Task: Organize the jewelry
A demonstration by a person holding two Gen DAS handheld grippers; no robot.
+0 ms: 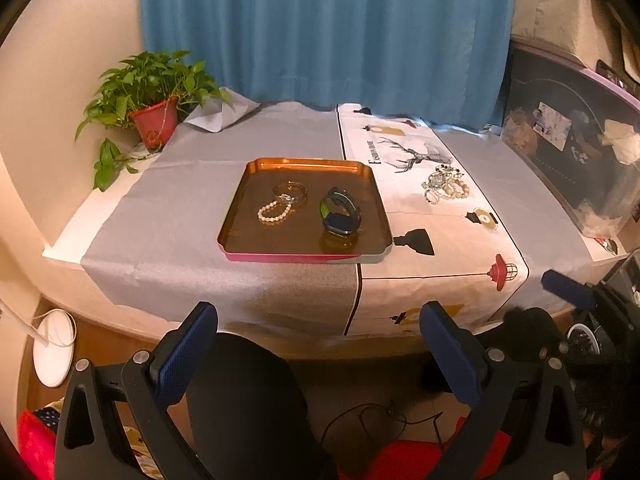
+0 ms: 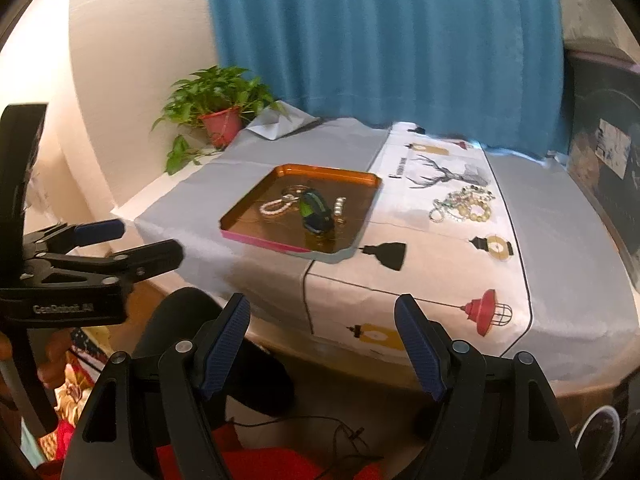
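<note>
An orange tray (image 1: 244, 184) (image 2: 256, 196) sits mid-table. In it lie a pearl bracelet (image 1: 274, 213) (image 2: 274, 207), a clear bangle (image 1: 291, 192) and a dark watch with a green strap (image 1: 340, 216) (image 2: 316, 212). A heap of bead bracelets (image 1: 445, 186) (image 2: 464, 204) lies on the white printed cloth right of the tray. My left gripper (image 1: 318, 316) is open and empty, held off the table's near edge; it also shows in the right wrist view (image 2: 132, 242). My right gripper (image 2: 322, 308) is open and empty, in front of the table.
A potted plant (image 1: 154, 92) (image 2: 220, 108) stands at the table's far left corner. A blue curtain (image 1: 320, 28) hangs behind. A dark storage bin (image 1: 572, 152) is at the right. A white round lamp base (image 1: 54, 346) and cables lie on the floor.
</note>
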